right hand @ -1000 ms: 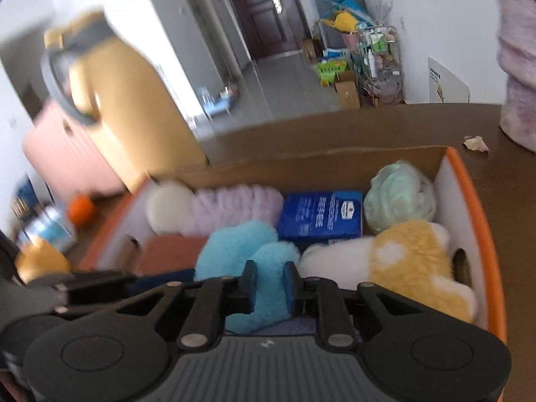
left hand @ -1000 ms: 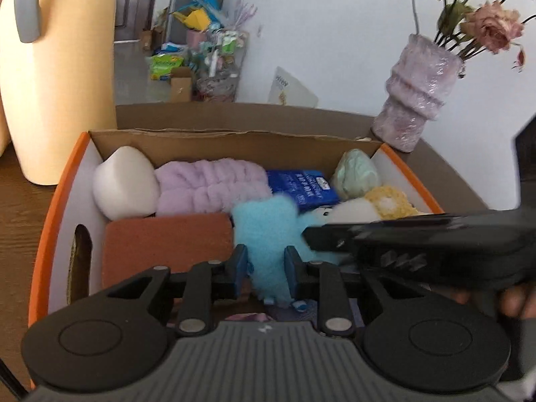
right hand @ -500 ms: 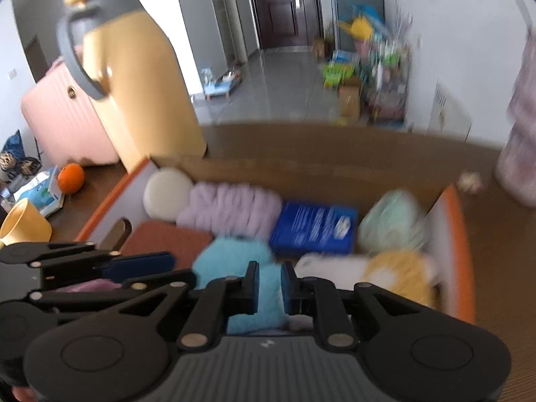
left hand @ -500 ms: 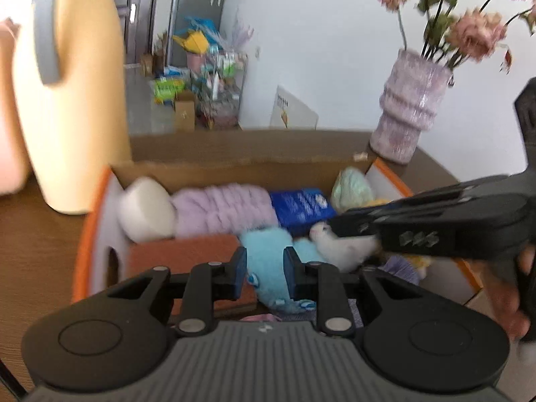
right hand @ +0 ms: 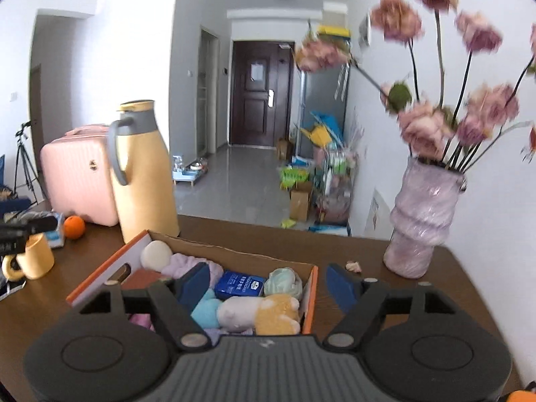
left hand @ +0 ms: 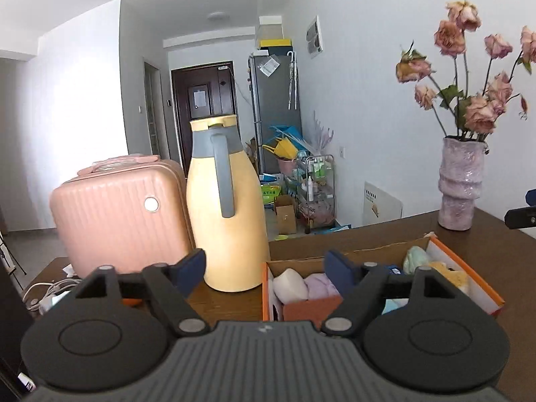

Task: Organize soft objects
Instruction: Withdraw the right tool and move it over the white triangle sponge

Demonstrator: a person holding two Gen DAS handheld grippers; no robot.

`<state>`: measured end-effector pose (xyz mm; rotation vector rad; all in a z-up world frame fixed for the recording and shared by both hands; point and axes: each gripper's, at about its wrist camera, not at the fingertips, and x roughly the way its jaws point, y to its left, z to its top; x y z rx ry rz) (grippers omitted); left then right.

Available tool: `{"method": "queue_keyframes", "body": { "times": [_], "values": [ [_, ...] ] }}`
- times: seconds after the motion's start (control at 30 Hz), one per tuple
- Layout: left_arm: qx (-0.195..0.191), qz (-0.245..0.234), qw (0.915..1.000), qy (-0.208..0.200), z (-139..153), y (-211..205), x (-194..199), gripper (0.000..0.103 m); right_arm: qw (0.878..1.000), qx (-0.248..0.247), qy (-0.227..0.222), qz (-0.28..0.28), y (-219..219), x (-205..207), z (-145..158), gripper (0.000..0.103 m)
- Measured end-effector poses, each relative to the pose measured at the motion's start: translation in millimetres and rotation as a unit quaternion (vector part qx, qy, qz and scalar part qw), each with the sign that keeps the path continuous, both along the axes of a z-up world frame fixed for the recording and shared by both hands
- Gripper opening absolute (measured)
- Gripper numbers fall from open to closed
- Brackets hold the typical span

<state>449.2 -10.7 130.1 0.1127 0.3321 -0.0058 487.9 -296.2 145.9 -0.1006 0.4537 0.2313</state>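
Observation:
An orange-edged cardboard box (right hand: 310, 298) sits on the brown table, filled with soft things: a white sponge (right hand: 155, 255), a lilac fluffy cloth (right hand: 182, 264), a blue packet (right hand: 238, 284), a mint ball (right hand: 283, 281), a blue plush (right hand: 205, 311) and a white-and-yellow plush (right hand: 259, 311). The box also shows in the left wrist view (left hand: 482, 284). My left gripper (left hand: 264, 266) is open and empty, raised back from the box. My right gripper (right hand: 268, 281) is open and empty above the box's near end.
A yellow thermos jug (left hand: 227, 207) stands left of the box, with a pink suitcase (left hand: 117, 214) beside it. A lilac vase with dried roses (right hand: 422, 221) stands at the right. A yellow mug (right hand: 35, 261) and an orange (right hand: 73, 227) sit at the left.
Both grippers have opened wide and pulled back and up from the box. The plush toys stay inside the box.

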Motion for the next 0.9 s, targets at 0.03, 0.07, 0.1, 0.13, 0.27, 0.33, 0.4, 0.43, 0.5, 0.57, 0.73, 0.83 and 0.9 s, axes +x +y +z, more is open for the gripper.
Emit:
{"method": "queue_keyframes", "body": {
  "times": [0.03,0.07,0.1,0.13,0.27,0.33,0.4,0.43,0.5,0.57,0.73,0.83,0.9],
  "values": [
    [-0.003,0.000,1.0000,-0.001,2,-1,-7,0.079,1.000,0.000,-0.008,0.001,-2,-10,3,0.076],
    [-0.005,0.000,1.0000,-0.005,4,-3,-13,0.079,1.000,0.002,-0.016,0.002,-3,-18,6,0.080],
    [-0.006,-0.001,0.9999,-0.009,6,-5,-21,0.079,1.000,0.003,-0.025,0.004,-4,-26,9,0.085],
    [-0.008,-0.003,0.9999,-0.011,6,-5,-27,0.079,0.999,0.006,-0.035,0.004,-4,-35,11,0.086],
    [-0.022,-0.004,0.9996,-0.020,8,-8,-55,0.081,0.998,0.002,-0.060,0.005,0,-64,14,0.086],
    [-0.031,-0.005,0.9991,-0.027,3,-6,-75,0.083,0.997,0.005,-0.073,0.001,2,-85,9,0.086],
    [-0.042,-0.006,0.9988,-0.025,-7,-6,-97,0.083,0.996,0.018,-0.084,0.001,1,-107,0,0.086],
    [-0.042,-0.005,0.9989,-0.023,-13,-7,-108,0.083,0.996,0.026,-0.089,0.006,1,-122,-8,0.086],
    [-0.041,-0.010,0.9988,-0.024,-27,-10,-134,0.083,0.995,0.035,-0.097,0.006,2,-148,-22,0.086],
    [-0.047,-0.018,0.9985,-0.024,-40,-11,-160,0.085,0.994,0.048,-0.102,0.011,2,-175,-37,0.086],
    [-0.063,-0.044,0.9970,-0.011,-66,-16,-211,0.085,0.993,0.070,-0.089,0.035,9,-229,-73,0.086],
    [-0.072,-0.048,0.9962,-0.001,-79,-17,-237,0.085,0.995,0.060,-0.071,0.042,17,-254,-93,0.085],
    [-0.078,-0.053,0.9955,0.009,-88,-18,-249,0.085,0.996,0.059,-0.059,0.044,21,-271,-105,0.085]
  ]
}}
